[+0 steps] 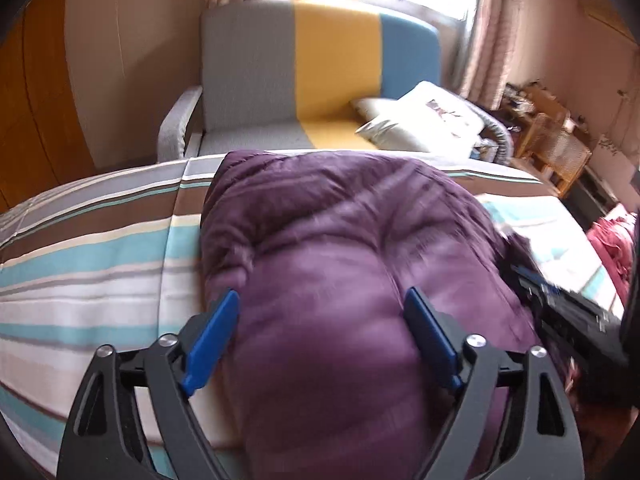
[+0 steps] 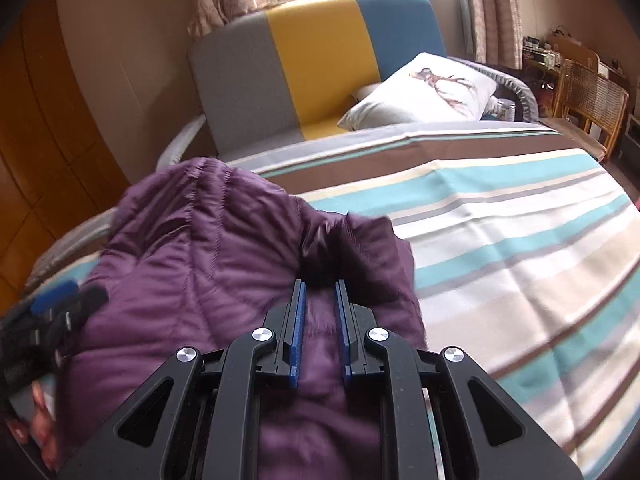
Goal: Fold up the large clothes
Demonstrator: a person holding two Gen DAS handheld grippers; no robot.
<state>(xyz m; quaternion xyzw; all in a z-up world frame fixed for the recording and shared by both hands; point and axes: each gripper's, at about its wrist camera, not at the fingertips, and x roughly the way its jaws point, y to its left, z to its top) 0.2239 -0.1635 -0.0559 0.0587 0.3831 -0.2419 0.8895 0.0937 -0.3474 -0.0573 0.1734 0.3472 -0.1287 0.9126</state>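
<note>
Right gripper [image 2: 320, 292]: clamped on purple padded jacket [image 2: 192, 248] fold | left gripper [image 1: 320, 312]: jaws wide, straddling jacket bulk, not pinching | jacket: bunched on striped bed [image 2: 500, 220], near edge | step: mid-fold | next: probably left must grip before carrying the fold over.

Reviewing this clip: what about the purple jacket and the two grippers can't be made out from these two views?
- Purple jacket: its near end is cut off by the bottom edge in both views; its surface is motion-blurred in the left wrist view.
- Right gripper: the dark fold at its tips is blurred, so what part it pinches is unclear.
- Left gripper: pad contact with the bulging fabric is uncertain.
</note>
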